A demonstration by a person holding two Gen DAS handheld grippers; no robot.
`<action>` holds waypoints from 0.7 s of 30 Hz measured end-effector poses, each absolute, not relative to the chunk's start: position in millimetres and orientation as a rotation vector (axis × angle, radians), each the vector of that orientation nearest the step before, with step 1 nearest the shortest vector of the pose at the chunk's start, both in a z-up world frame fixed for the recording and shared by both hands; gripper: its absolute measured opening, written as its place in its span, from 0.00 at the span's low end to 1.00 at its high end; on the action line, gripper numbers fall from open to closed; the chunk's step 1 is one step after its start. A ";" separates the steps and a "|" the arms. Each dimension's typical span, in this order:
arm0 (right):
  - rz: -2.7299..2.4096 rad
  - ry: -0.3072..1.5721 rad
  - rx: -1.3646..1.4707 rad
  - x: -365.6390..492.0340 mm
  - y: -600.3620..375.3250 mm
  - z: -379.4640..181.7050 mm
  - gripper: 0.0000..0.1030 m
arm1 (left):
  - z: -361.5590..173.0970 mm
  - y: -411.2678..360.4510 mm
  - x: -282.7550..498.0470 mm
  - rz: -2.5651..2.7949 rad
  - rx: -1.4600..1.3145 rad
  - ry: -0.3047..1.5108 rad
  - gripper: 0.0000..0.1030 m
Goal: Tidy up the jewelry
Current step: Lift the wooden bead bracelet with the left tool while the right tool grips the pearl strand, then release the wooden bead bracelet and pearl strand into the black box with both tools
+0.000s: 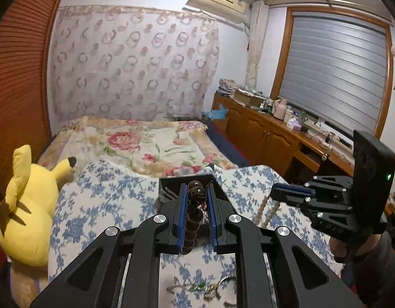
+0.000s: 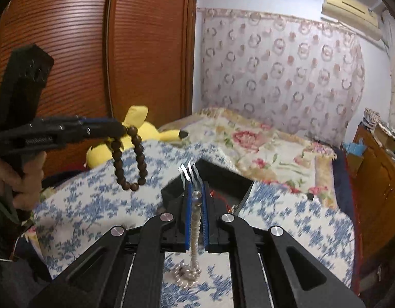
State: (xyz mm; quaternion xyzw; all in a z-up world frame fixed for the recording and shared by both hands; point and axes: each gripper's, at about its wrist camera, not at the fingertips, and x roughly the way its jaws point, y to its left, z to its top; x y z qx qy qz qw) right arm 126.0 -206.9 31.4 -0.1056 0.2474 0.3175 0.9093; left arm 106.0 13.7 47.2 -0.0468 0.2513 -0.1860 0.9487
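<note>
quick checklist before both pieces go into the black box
1. Left gripper shut on brown bead bracelet: ok.
2. Right gripper shut on pearl necklace: ok.
3. Necklace fully lifted off the floral quilt: not ok, its lower end still lies coiled there.
4. Black jewelry box open ahead of both grippers: ok.
5. Free compartment inside: cannot tell.
</note>
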 end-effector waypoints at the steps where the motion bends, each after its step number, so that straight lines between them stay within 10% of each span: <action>1: 0.655 0.500 -0.216 127.6 -207.9 36.2 0.08 | 48.9 12.2 109.6 -0.382 -0.093 0.509 0.13; 21: 0.659 0.332 -0.216 196.1 -202.1 119.6 0.08 | 23.6 -2.0 189.9 -0.403 -0.101 0.597 0.13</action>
